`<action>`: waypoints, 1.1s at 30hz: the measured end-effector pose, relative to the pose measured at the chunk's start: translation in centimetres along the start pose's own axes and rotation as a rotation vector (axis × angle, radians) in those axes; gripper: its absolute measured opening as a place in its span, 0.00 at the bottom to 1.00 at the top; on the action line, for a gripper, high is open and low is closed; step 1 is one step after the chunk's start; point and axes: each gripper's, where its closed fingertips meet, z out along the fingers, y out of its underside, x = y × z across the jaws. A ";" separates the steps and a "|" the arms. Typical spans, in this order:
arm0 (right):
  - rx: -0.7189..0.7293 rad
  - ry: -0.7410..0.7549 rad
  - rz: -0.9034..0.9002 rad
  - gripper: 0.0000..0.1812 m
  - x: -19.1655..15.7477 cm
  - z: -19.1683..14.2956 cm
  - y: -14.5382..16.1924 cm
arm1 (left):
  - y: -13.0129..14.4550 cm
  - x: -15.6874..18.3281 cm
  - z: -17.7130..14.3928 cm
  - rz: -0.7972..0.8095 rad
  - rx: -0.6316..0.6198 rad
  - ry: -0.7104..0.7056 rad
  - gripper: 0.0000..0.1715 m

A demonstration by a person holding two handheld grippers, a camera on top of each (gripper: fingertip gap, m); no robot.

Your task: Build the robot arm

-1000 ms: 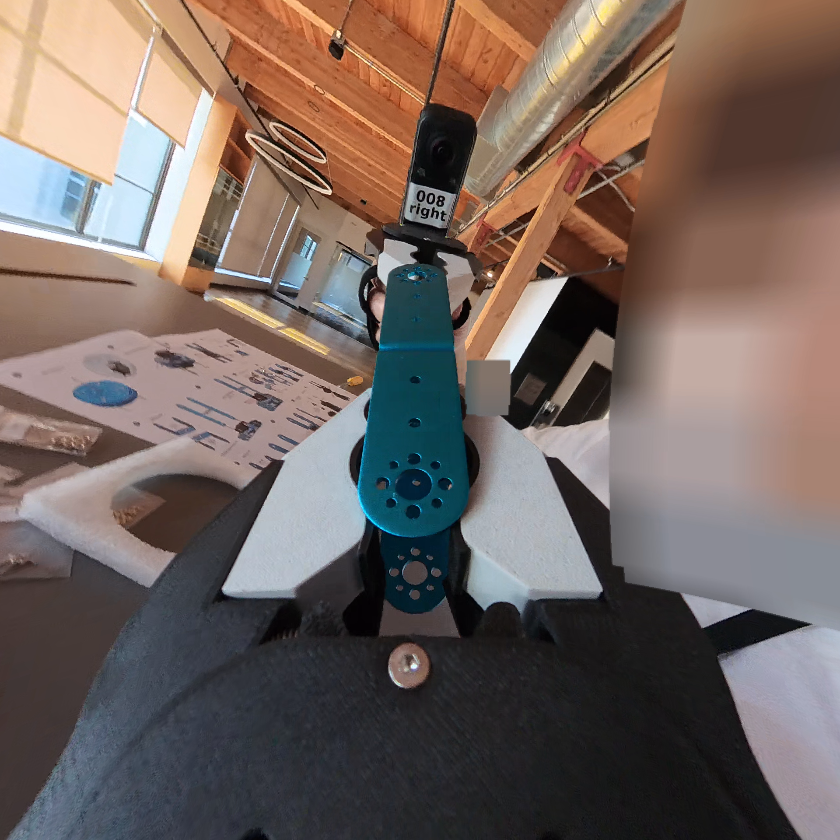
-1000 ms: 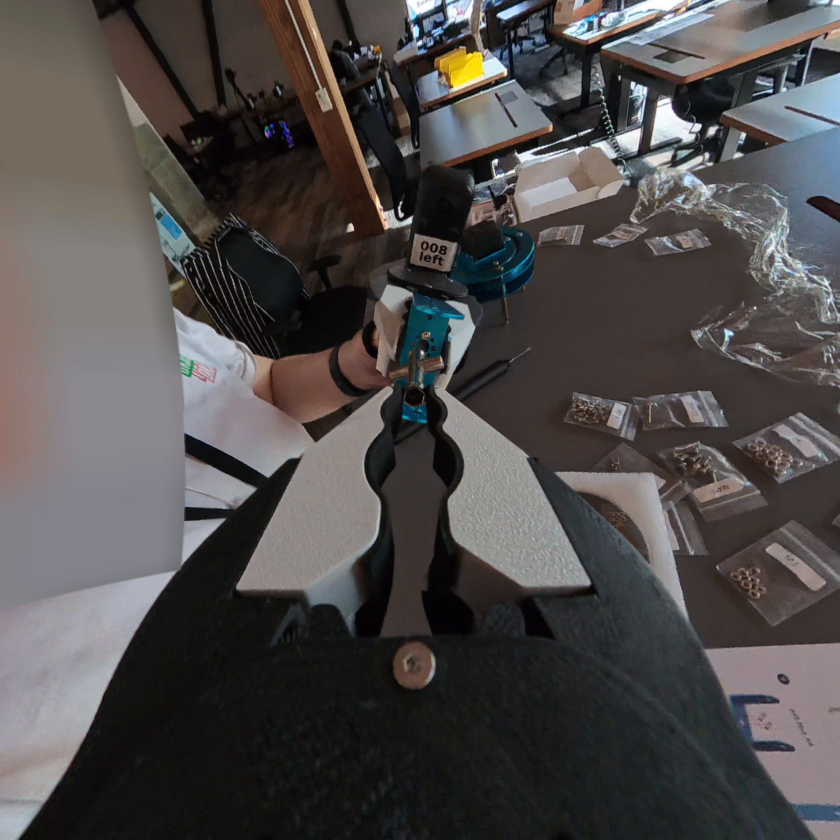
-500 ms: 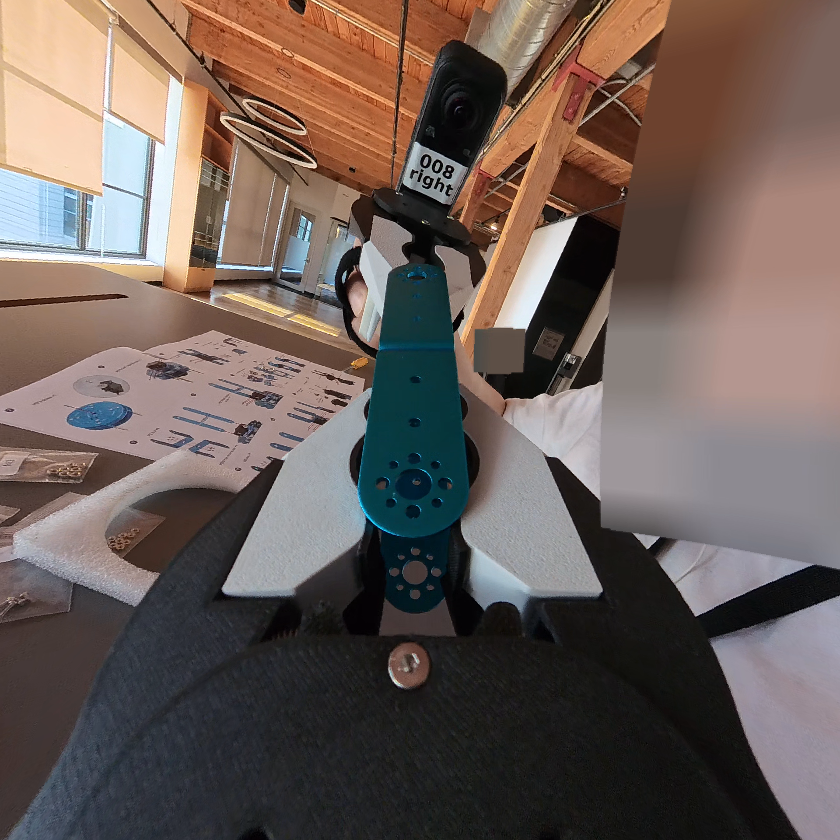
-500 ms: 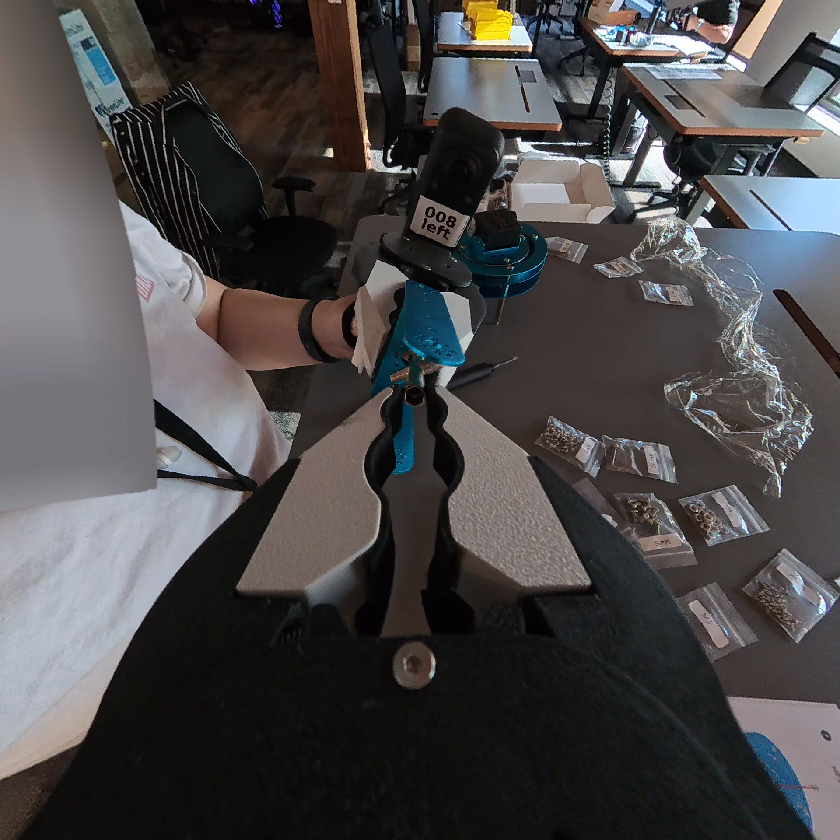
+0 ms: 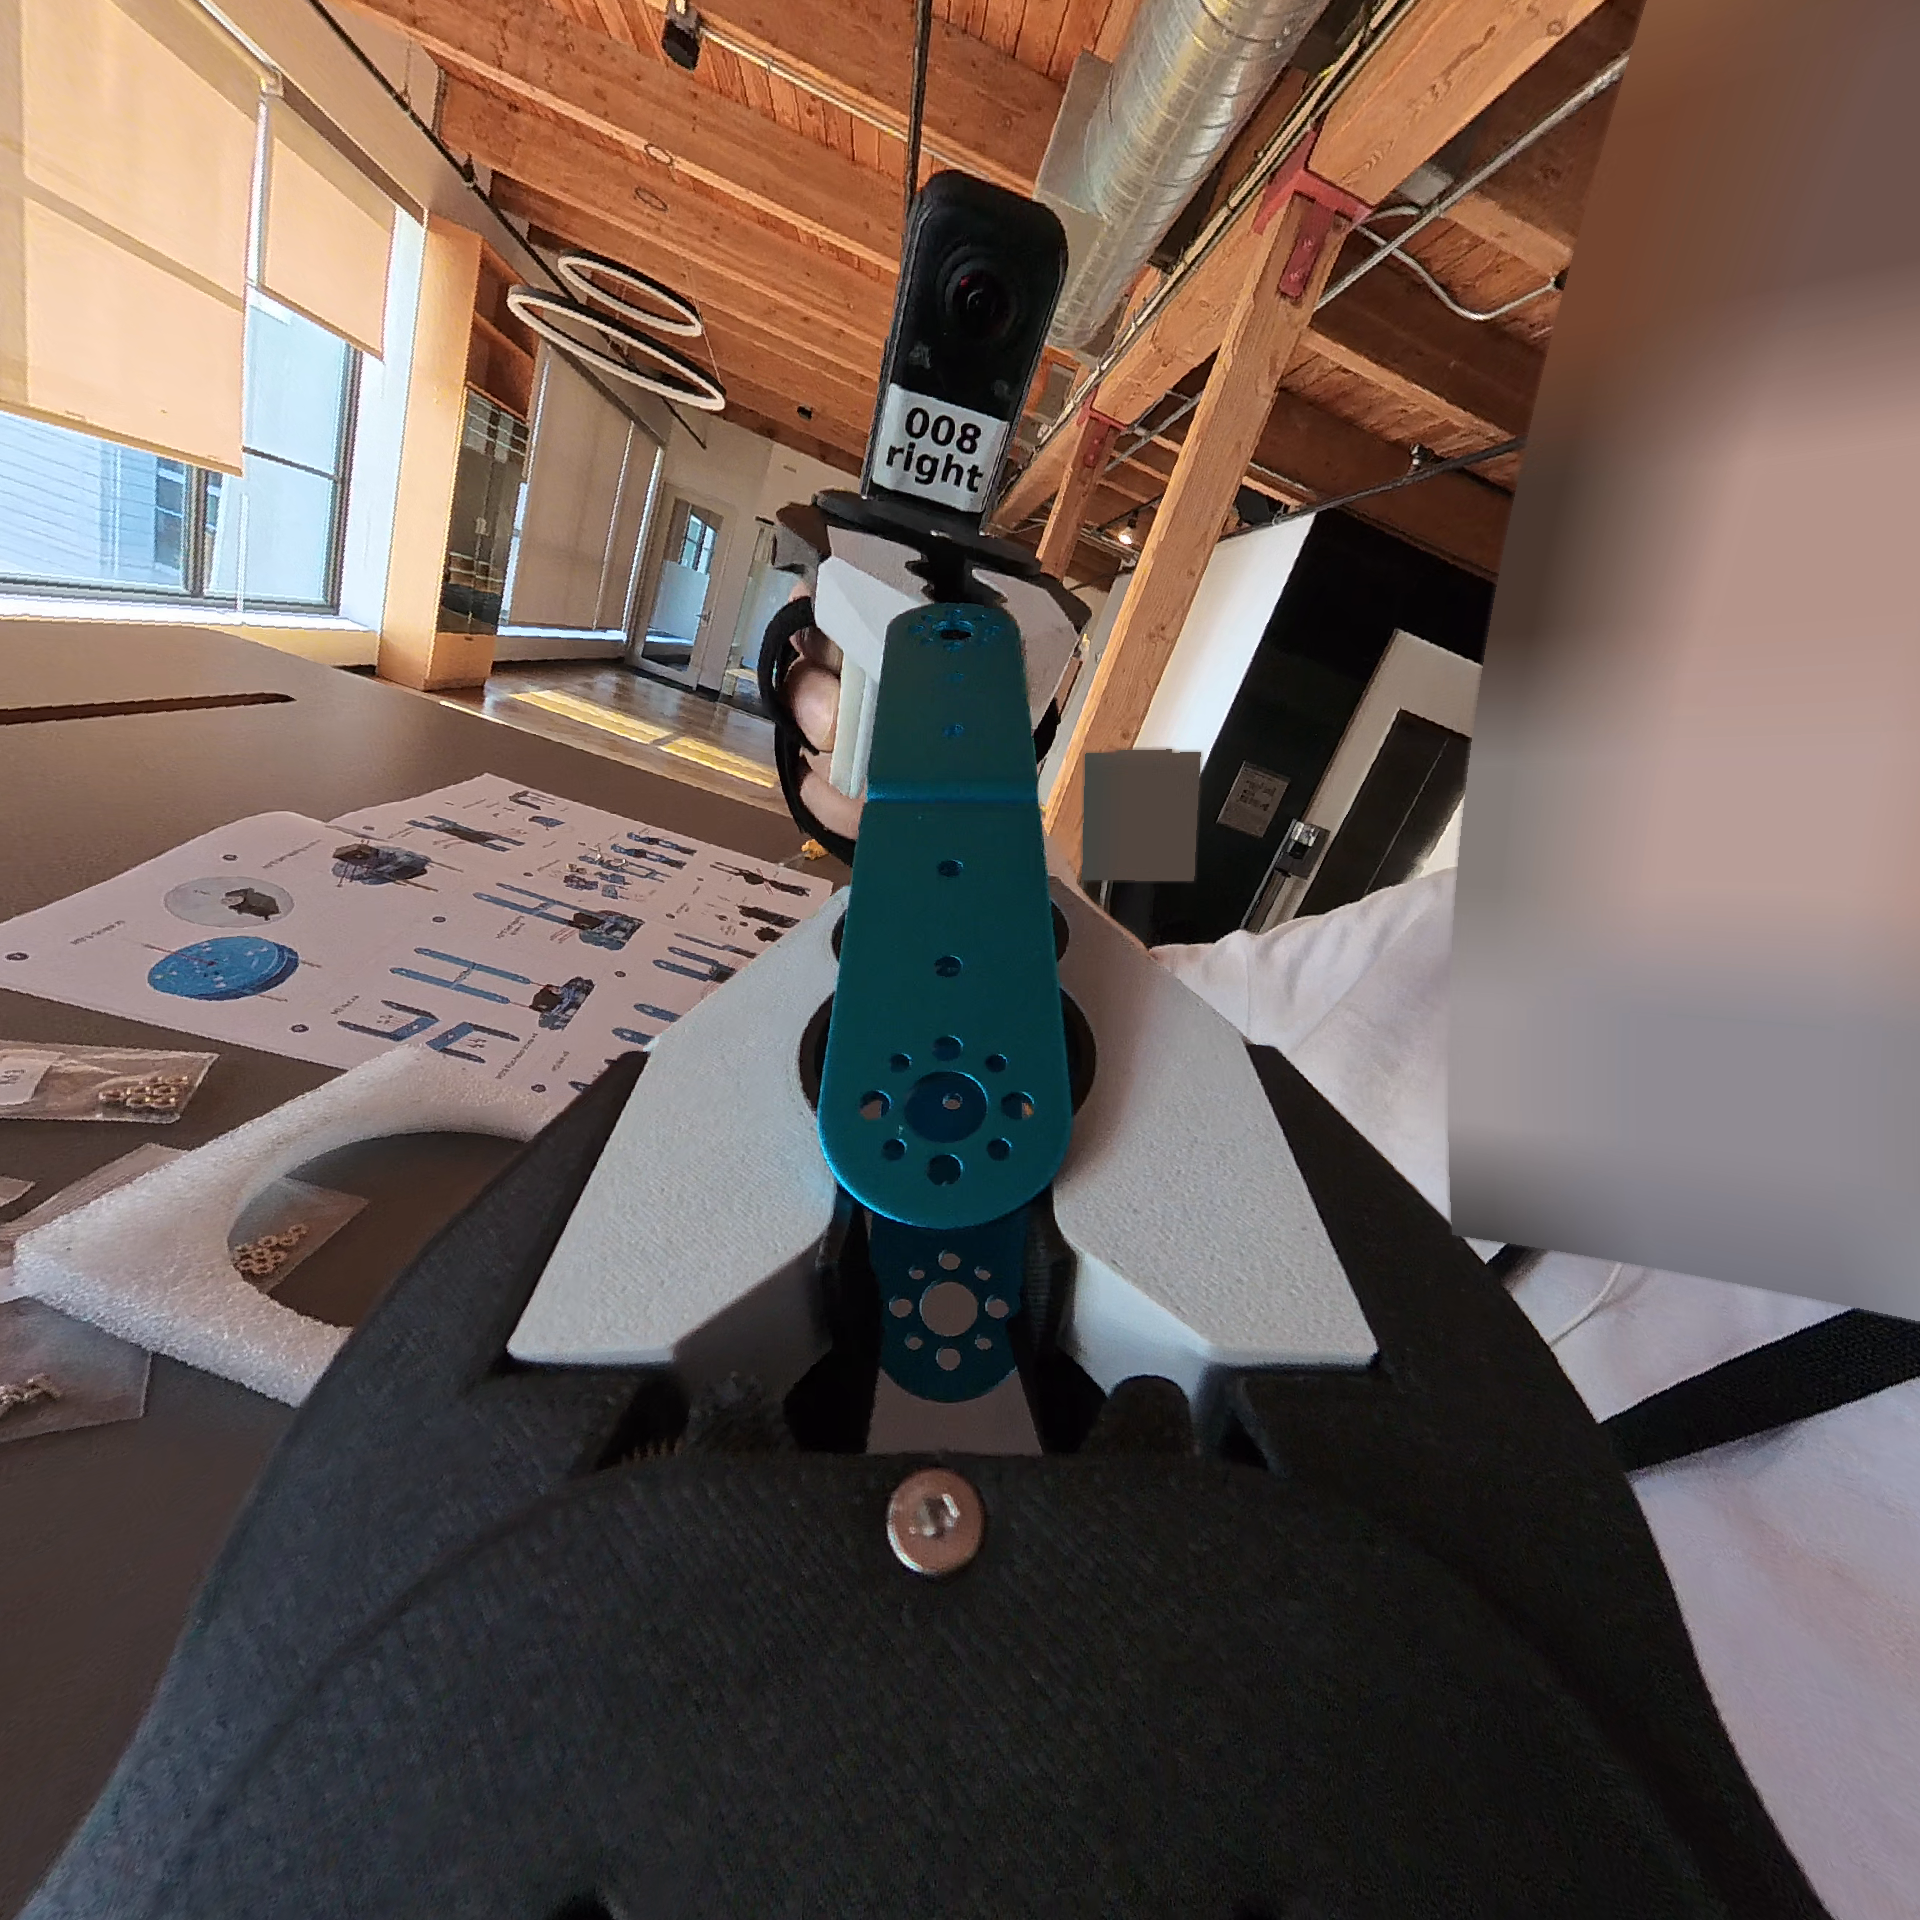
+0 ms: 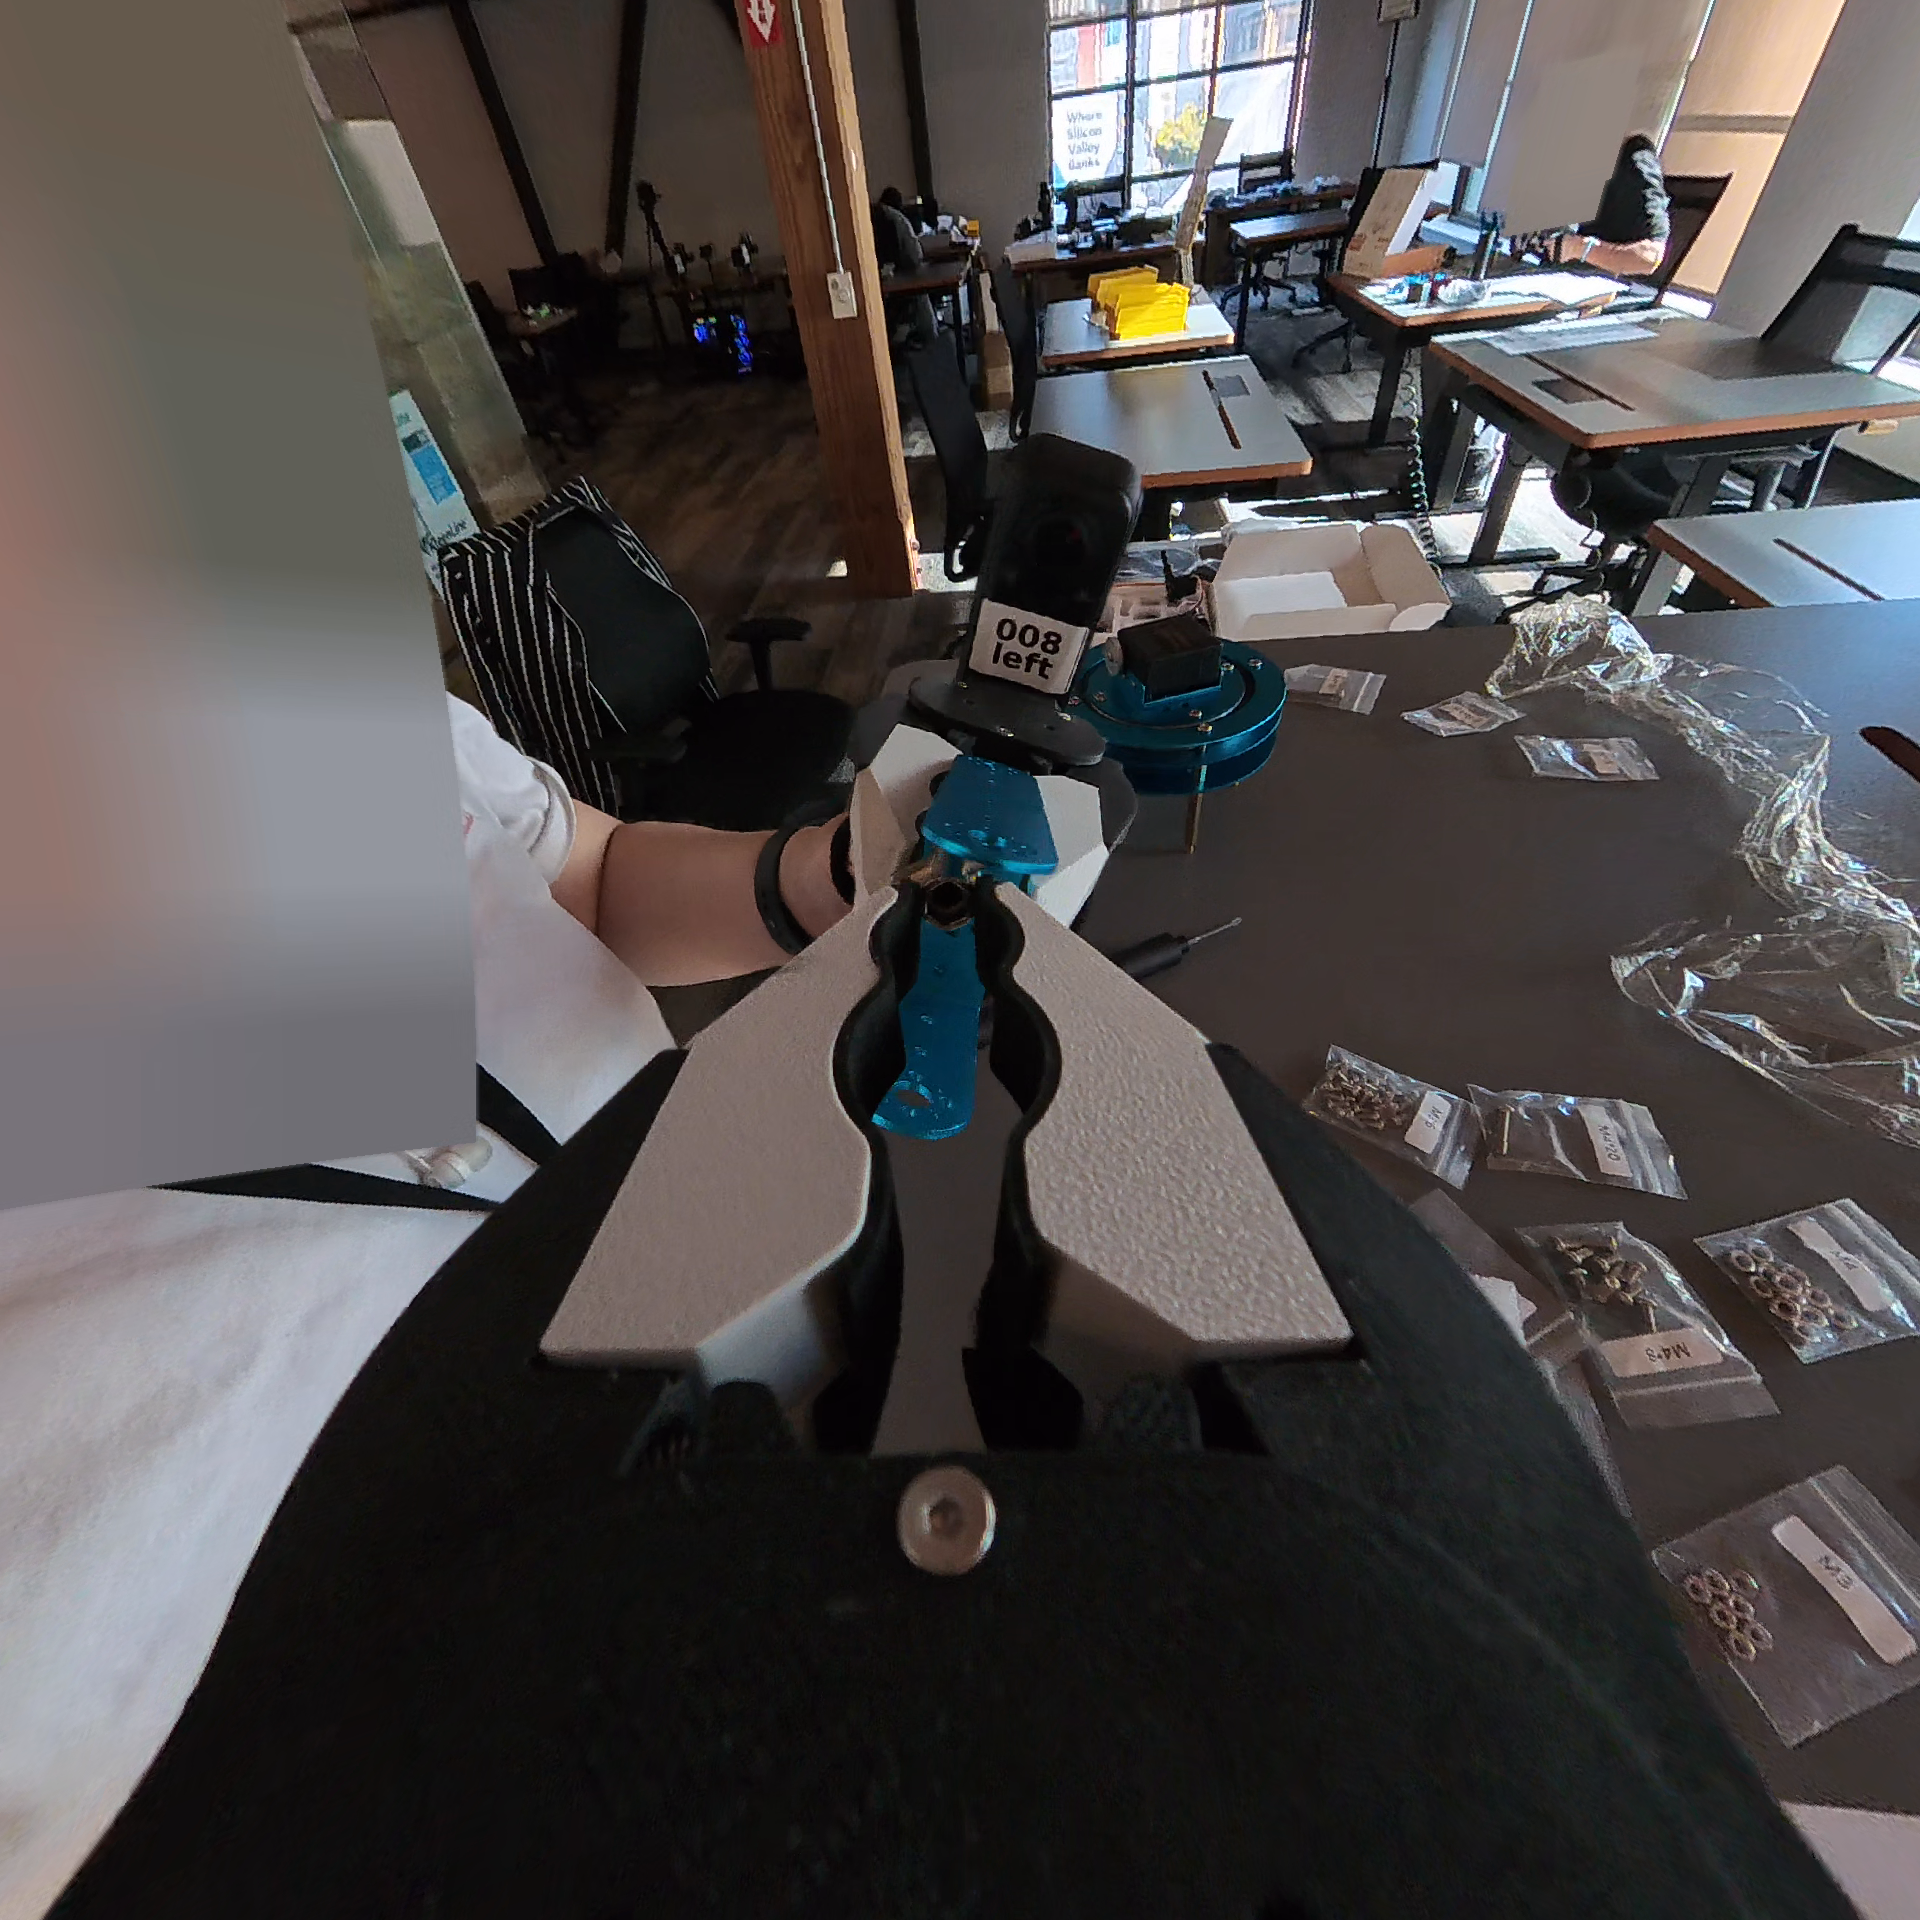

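My left gripper (image 5: 951,914) is shut on a blue metal bracket (image 5: 945,1101) with drilled holes, held above the dark table (image 6: 1455,935). The bracket's far end reaches my right gripper (image 5: 940,623), which faces me. In the right wrist view, my right gripper (image 6: 948,904) is shut at its tips on a small brass hex standoff (image 6: 948,902), pressed against the bracket. One bracket arm (image 6: 935,1039) lies in the gap between the right gripper's fingers. My left gripper (image 6: 987,821) sits just beyond, held by a hand.
A blue round base with a black block (image 6: 1184,707), a screwdriver (image 6: 1164,951), bags of small hardware (image 6: 1621,1299) and crumpled clear plastic (image 6: 1766,883) lie on the table. Printed sheets (image 5: 416,914) and a white foam piece (image 5: 208,1247) lie to the left. The person's white shirt (image 6: 208,1455) is close. My two grippers' fingertips are within a few centimetres of each other. Left tips and right tips are each some 20 centimetres from the white foam piece (image 5: 208,1247).
Both grippers have tilted and swung together while staying joined at the bracket. The bracket arm now reaches further in between my right gripper's fingers. Both grips are unchanged.
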 end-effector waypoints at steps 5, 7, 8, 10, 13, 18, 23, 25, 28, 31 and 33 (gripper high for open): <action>-0.009 0.023 -0.017 0.05 0.3 0.2 -0.1 | -0.2 0.1 -0.1 0.010 0.016 -0.004 0.16; -0.030 0.034 -0.027 0.05 0.5 0.1 0.0 | -0.2 0.1 -0.1 0.016 0.015 -0.009 0.16; -0.042 0.031 -0.027 0.05 0.5 0.1 0.1 | -0.2 0.1 -0.1 0.017 0.016 -0.011 0.16; -0.075 0.027 -0.025 0.05 0.4 0.3 0.5 | -0.3 0.1 -0.1 0.018 0.021 -0.011 0.15; -0.070 0.020 -0.023 0.05 0.3 0.4 0.2 | -0.5 0.2 -0.1 0.019 0.029 -0.005 0.16; -0.058 0.006 0.042 0.05 0.4 0.6 0.2 | -0.8 0.2 -0.4 0.052 0.043 -0.027 0.16; -0.081 0.046 -0.206 0.05 0.2 0.8 0.5 | -1.1 0.4 -0.6 -0.009 0.062 0.005 0.15; -0.103 0.072 -0.262 0.06 0.5 0.8 0.6 | -0.8 0.0 -0.6 -0.029 0.049 -0.012 0.15; -0.105 0.066 -0.221 0.06 0.5 0.8 0.5 | -0.7 -0.1 -0.6 0.006 0.030 -0.034 0.16; -0.082 0.034 -0.080 0.06 0.6 0.8 0.5 | -0.6 -0.1 -0.5 0.088 0.008 -0.080 0.15; -0.066 0.029 -0.016 0.05 0.6 0.7 0.4 | -0.5 -0.2 -0.5 0.130 -0.007 -0.108 0.15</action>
